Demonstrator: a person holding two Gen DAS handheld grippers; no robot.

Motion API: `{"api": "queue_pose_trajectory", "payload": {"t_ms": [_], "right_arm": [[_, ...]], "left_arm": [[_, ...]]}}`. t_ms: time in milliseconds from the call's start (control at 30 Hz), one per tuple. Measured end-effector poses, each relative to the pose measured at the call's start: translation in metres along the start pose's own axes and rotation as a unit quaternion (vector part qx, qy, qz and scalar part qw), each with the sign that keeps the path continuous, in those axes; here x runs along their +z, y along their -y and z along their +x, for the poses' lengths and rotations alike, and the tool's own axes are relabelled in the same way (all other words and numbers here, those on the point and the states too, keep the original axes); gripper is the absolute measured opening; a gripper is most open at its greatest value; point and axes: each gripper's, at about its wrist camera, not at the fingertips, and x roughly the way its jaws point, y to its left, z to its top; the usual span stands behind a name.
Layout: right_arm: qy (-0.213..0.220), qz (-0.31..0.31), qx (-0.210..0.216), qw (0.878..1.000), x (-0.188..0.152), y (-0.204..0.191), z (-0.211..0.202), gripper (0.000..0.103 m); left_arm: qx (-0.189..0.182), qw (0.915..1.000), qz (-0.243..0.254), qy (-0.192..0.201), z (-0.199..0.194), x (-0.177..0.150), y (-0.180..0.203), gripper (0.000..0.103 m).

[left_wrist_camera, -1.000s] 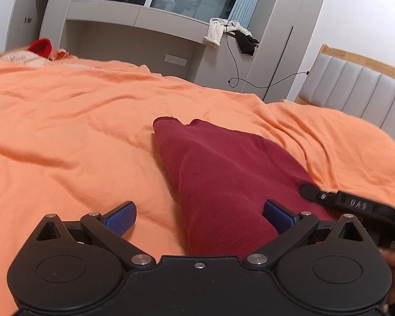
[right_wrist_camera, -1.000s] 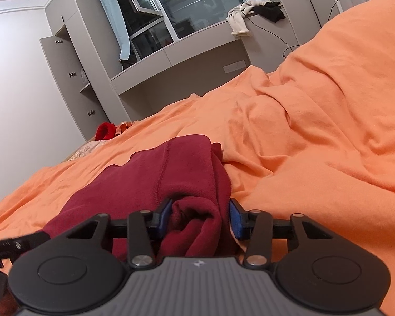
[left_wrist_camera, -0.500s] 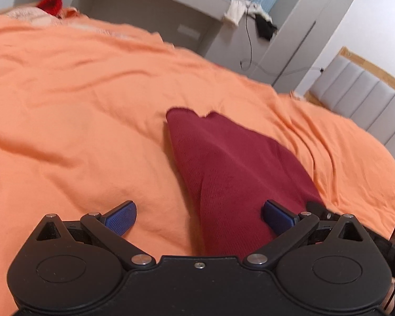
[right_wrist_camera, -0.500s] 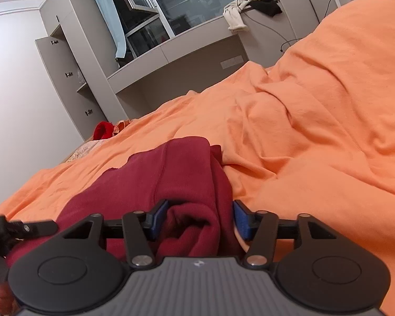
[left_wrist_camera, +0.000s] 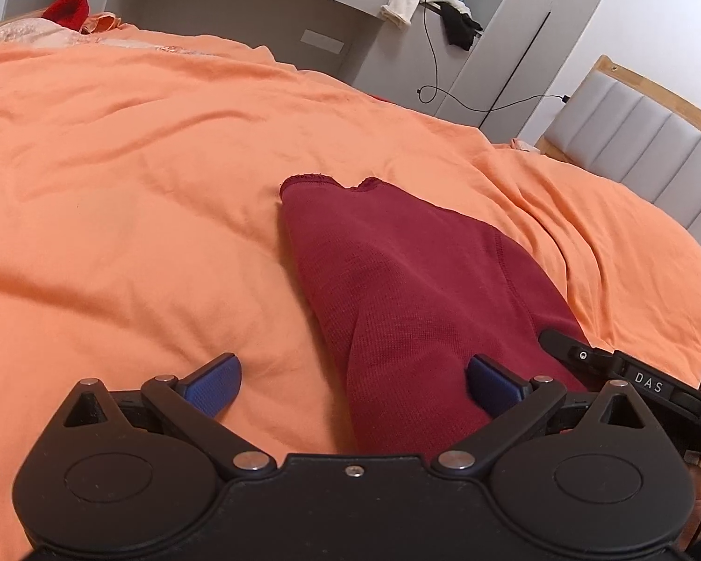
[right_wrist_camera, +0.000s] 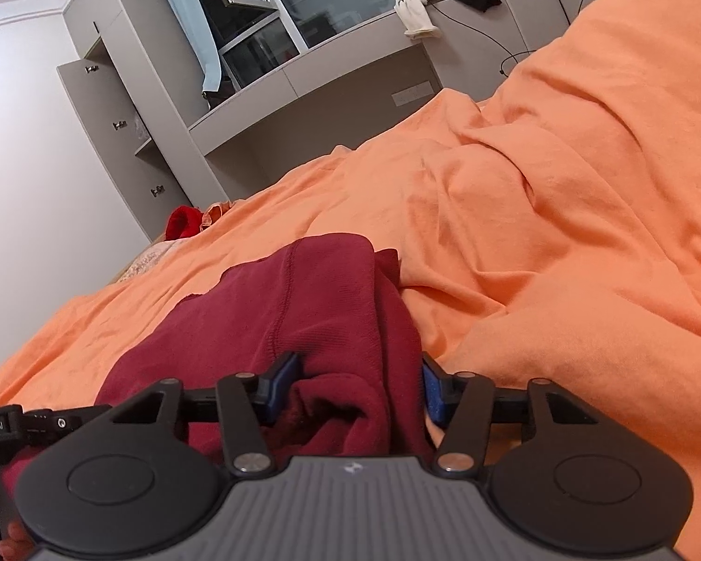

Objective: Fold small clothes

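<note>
Shifted sideways since a second ago: left wrist view, with the dark red garment [left_wrist_camera: 411,290] now sitting more to the right of the left gripper [left_wrist_camera: 353,385] and the wall ledge tilted differently. Right gripper [right_wrist_camera: 357,385] widened then narrowed again within that second, jaws just been closing, bunched red cloth between them throughout.

Nearest the garment's near end: left gripper spread wide, nothing clamped; its left pad [left_wrist_camera: 212,385] over bare orange duvet [left_wrist_camera: 131,215], its right pad on or just above the red cloth, contact unclear. Right gripper part-way apart around a thick rolled fold; left pad pressed into the fabric, right pad at the fold's edge against the duvet, firm clamp not confirmed.

Garment lying long and narrow on the duvet, seemingly already folded lengthwise, cuffed end [left_wrist_camera: 332,183] pointing away from both grippers. Beyond the garment: rumpled duvet, then red item [right_wrist_camera: 182,222] at the far bed edge. Right of the garment: padded headboard [left_wrist_camera: 631,140].

Risks, judged only: loose hold on the bulky roll, so slipping out on any lift; duvet pinched together with the cloth by the right pad; uneven pull from one side skewing the lengthwise fold.
</note>
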Motion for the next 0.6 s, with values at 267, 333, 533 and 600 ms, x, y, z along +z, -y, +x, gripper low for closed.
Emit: {"api": "queue_pose_trajectory", "payload": {"t_ms": [267,333,533,600], "right_arm": [[0.007,-0.015,-0.013,1.0,0.001,-0.007,-0.003,0.054],[0.005,-0.013,-0.016,1.0,0.0,-0.007,-0.003,0.055],[0.006,-0.018,-0.028,0.999,0.001,-0.012,-0.002,0.05],[0.009,-0.035,-0.038,0.999,0.001,-0.019,-0.004,0.045]], "left_arm": [[-0.024,0.9996,-0.011,-0.009,0.003,0.003,0.008,0.075],[-0.037,0.9991,-0.015,-0.012,0.004,0.002,0.011,0.068],[-0.038,0.9991,-0.015,-0.009,0.009,0.001,0.016,0.045],[-0.029,0.9996,-0.006,-0.002,0.007,0.001,0.022,0.037]]}}
